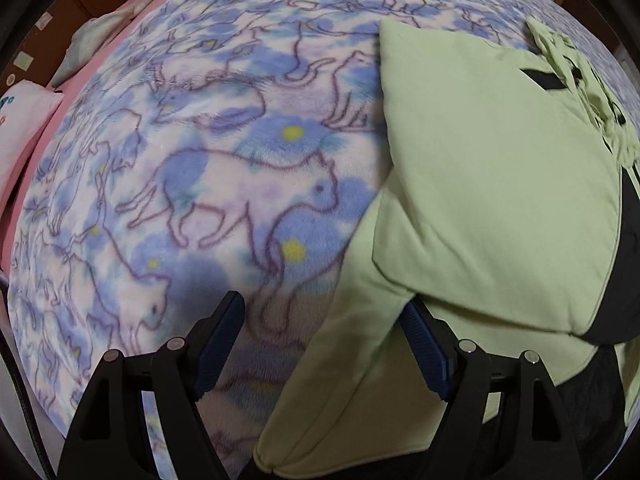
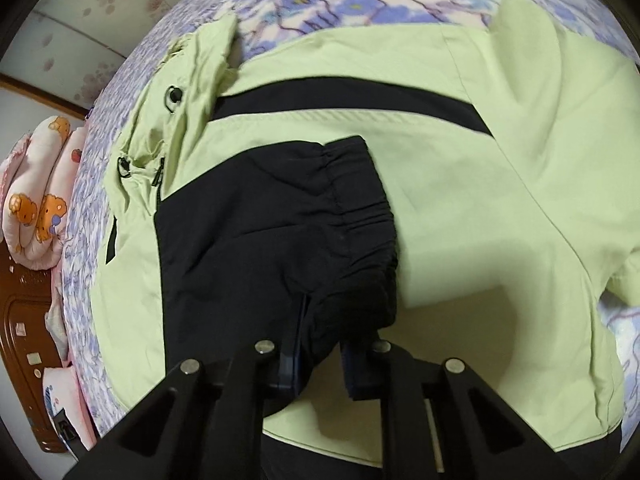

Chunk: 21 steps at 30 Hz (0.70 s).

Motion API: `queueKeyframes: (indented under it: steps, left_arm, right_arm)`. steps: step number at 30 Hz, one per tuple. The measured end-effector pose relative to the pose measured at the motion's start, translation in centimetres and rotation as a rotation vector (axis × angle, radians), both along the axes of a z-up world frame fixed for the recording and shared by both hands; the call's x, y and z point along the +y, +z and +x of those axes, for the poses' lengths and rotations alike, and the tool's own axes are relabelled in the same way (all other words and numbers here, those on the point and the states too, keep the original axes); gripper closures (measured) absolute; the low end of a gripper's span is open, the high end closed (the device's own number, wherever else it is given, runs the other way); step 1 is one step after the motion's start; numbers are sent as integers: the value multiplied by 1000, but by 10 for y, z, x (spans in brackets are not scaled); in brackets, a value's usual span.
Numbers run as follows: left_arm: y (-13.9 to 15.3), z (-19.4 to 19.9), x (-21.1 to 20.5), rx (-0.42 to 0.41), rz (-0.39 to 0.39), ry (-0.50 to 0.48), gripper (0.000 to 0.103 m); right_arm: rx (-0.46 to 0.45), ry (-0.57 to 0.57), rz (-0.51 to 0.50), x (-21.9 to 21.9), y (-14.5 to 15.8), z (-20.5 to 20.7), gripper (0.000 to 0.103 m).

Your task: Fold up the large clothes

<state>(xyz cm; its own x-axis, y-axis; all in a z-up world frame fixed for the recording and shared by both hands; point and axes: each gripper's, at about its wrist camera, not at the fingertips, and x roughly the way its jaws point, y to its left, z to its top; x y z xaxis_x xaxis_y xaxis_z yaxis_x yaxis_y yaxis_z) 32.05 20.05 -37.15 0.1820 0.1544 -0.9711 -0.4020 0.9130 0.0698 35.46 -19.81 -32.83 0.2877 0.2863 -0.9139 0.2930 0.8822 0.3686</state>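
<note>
A pale green jacket point(image 2: 460, 184) with black panels lies spread on the bed's fleece blanket point(image 1: 224, 168) (blue flowers and cat outlines). The right claw point(image 2: 320, 344) pinches the jacket's black gathered cuff point(image 2: 320, 216), folded over the body. The left claw point(image 1: 324, 320) stands spread above the jacket's green edge, gripping nothing. Pink bedding point(image 2: 36, 192) sits at the bed's edge

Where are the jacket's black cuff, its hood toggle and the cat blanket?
black cuff point(image 2: 360, 200): right wrist view, gathered elastic edge.
hood toggle point(image 2: 174, 95): right wrist view, its black button.
cat blanket point(image 1: 240, 184): left wrist view, printed cat.
</note>
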Motion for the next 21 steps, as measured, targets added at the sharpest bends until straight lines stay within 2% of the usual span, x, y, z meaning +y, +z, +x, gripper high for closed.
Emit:
queueKeyframes:
  steps: [3, 7, 11, 15, 17, 20, 21]
  left_arm:
    - [-3, 6, 11, -11, -16, 33, 25]
    - [5, 7, 24, -57, 9, 57, 29]
    - [2, 6, 43, -74, -74, 97, 29]
    - [-5, 2, 49, -73, -125, 137, 29]
    - [-9, 2, 44, -67, -120, 140, 29]
    - [-11, 3, 39, -61, -103, 128, 29]
    - [-11, 3, 36, -60, -96, 123, 29]
  right_arm:
    - [-25, 29, -12, 10, 7, 1, 89]
    - [-51, 72, -4, 26, 14, 1, 89]
    - [-99, 125, -38, 37, 21, -1, 91]
    - [-68, 89, -69, 30, 14, -3, 95]
    - [-55, 63, -77, 23, 8, -7, 96]
    - [-45, 51, -142, 13, -1, -13, 96]
    - [-44, 50, -130, 10, -4, -14, 96]
